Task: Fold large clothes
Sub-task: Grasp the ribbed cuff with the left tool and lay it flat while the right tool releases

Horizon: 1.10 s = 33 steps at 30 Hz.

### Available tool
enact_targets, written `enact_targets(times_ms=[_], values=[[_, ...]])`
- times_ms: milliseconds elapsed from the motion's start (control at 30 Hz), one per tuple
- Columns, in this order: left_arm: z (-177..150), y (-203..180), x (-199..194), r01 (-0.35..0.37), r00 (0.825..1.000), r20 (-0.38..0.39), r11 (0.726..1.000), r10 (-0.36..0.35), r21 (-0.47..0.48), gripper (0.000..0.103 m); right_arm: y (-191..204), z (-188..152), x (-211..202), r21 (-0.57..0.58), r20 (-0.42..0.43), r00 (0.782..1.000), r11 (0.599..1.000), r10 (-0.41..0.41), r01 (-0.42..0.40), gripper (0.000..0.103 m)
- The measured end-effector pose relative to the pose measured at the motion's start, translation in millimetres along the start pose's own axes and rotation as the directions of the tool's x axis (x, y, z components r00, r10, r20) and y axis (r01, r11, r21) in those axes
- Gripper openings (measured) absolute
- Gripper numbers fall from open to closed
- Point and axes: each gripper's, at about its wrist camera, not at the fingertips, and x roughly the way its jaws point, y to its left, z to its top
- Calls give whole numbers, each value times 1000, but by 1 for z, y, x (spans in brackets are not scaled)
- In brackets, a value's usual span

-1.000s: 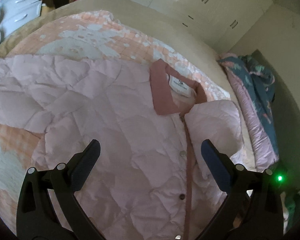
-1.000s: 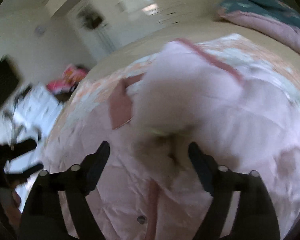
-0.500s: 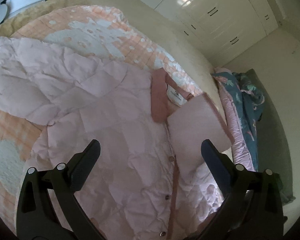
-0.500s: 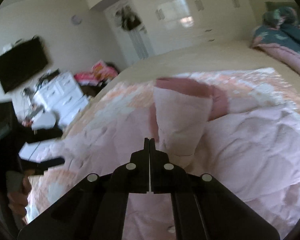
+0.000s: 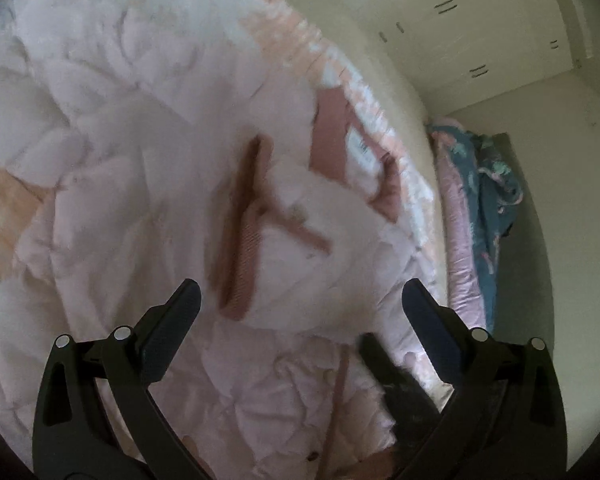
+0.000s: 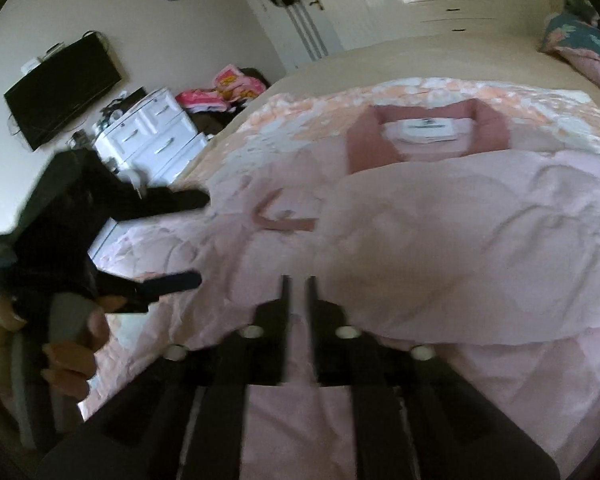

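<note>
A pale pink quilted jacket (image 5: 140,200) lies front up on the bed, its dusky pink collar (image 6: 428,132) and white label at the far end. One sleeve is folded across the chest, with its ribbed cuff (image 5: 240,240) on the front panel. My left gripper (image 5: 300,296) hovers open just above that folded sleeve and holds nothing. In the right wrist view the left gripper (image 6: 192,240) comes in from the left, held by a hand (image 6: 72,332). My right gripper (image 6: 298,284) is low over the jacket (image 6: 460,240). Its jaws are opening, a narrow slit apart, with no fabric pinched between them.
A peach and white bedspread (image 6: 300,120) lies under the jacket. A rolled teal and pink duvet (image 5: 484,200) sits along the bed's far side. White drawers (image 6: 152,140), a wall television (image 6: 60,92) and a pile of bright clothes (image 6: 224,92) stand beyond the bed. Wardrobes (image 5: 480,40) line the back wall.
The right gripper shut on the sleeve, carried it across the jacket's front, and now shows a slit between its jaws. The left gripper sank closer to the jacket and rolled, still open.
</note>
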Motion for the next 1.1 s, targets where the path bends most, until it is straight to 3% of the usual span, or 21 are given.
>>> enact_targets(times_ms=[67, 133, 233, 300, 367, 400, 433, 467, 633, 733, 800, 933, 1100], values=[[-4, 3, 11, -30, 999, -13, 1000, 30, -4, 94, -11, 1, -13, 6, 16, 999, 999, -35, 35, 32], [-7, 3, 22, -37, 999, -29, 999, 37, -7, 94, -26, 2, -27, 22, 30, 997, 997, -77, 76, 32], [-10, 2, 44, -10, 998, -59, 1000, 9, -16, 94, -50, 0, -51, 72, 56, 990, 990, -129, 125, 38], [-11, 2, 53, -18, 998, -58, 1000, 17, -15, 79, -67, -3, -67, 110, 72, 986, 984, -151, 143, 40], [-13, 1, 57, -68, 997, -34, 998, 68, 1, 48, -81, -7, -78, 137, 80, 979, 975, -185, 173, 41], [-12, 1, 58, -61, 998, -24, 998, 61, 9, 37, -91, -10, -85, 158, 83, 976, 969, -204, 189, 41], [-13, -2, 57, -49, 999, -14, 998, 50, 27, 18, -97, -11, -89, 174, 82, 973, 965, -214, 198, 41], [-14, -5, 56, -54, 999, -7, 998, 54, 45, 15, -105, -14, -96, 192, 80, 970, 958, -230, 211, 41], [-8, -47, 22, -38, 996, 92, 976, 18, 212, 11, -132, -14, -115, 250, 92, 953, 933, -290, 260, 41], [0, -79, -12, -48, 981, 193, 946, -15, 320, 11, -143, -9, -126, 274, 112, 943, 922, -313, 274, 42], [3, -87, -27, -82, 973, 229, 926, -5, 370, 11, -147, -7, -127, 284, 117, 942, 919, -315, 272, 48], [10, -70, -15, -152, 970, 235, 915, 66, 373, 11, -151, 1, -119, 267, 91, 942, 919, -323, 289, 50], [6, -21, 14, -223, 968, 177, 928, 176, 298, 12, -146, 14, -95, 199, 34, 937, 921, -348, 334, 59]])
